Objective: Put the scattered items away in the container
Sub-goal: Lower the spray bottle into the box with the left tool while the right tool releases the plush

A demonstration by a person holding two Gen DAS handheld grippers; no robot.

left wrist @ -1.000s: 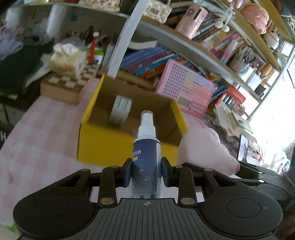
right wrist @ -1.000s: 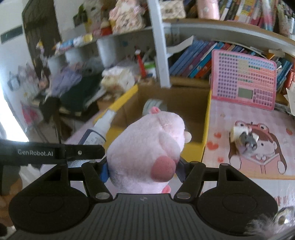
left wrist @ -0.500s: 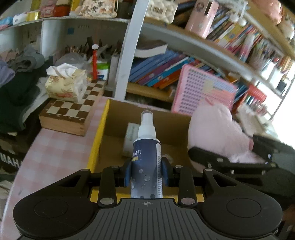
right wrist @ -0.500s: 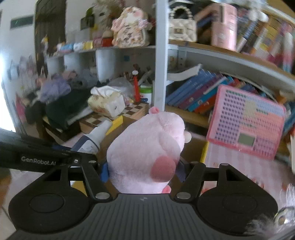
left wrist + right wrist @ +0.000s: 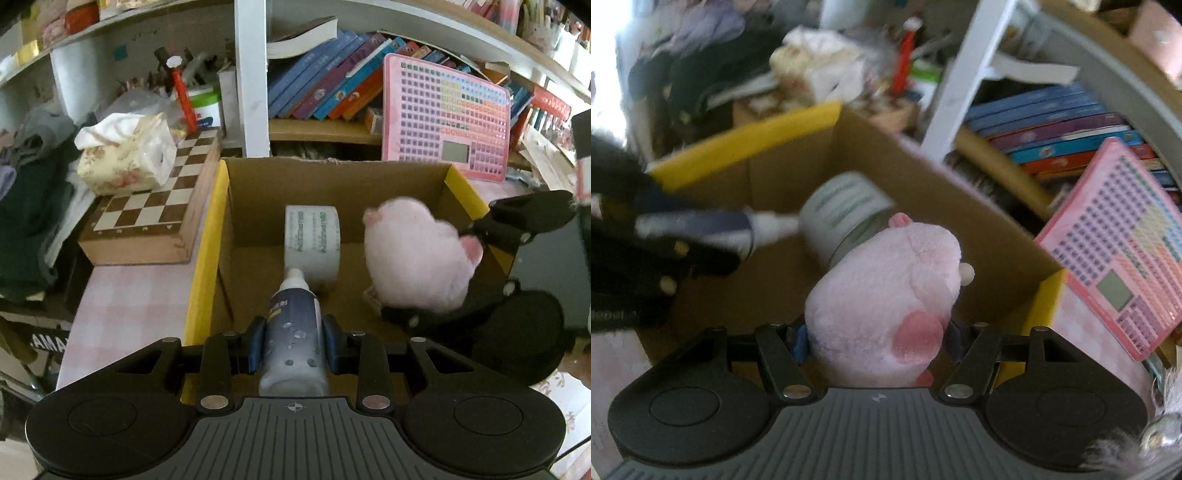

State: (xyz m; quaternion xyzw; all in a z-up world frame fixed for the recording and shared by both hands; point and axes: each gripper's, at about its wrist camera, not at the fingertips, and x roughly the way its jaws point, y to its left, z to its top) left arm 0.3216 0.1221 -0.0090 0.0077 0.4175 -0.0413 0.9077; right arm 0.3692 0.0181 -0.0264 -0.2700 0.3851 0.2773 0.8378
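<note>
Though printed, spray bottle (image 5: pixel 293 332) label stays unreadable.

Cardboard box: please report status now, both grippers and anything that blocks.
Left gripper shut on spray bottle, right gripper shut on pink plush. Both over the cardboard box. Tape roll inside, just ahead of the bottle's nozzle.

Brown corrugated cardboard box w/ yellow rim (image 5: pixel 207 236): matt, papery inside. Fluffy pink plush toy (image 5: pixel 417 258): soft napped cloth. Dark blue spray bottle w/ white nozzle (image 5: pixel 293 339): smooth glossy plastic. Checkered wooden chessboard box (image 5: pixel 147 218): lacquered wood. Black left gripper (image 5: pixel 293 345): matt plastic, ribbed base.
</note>
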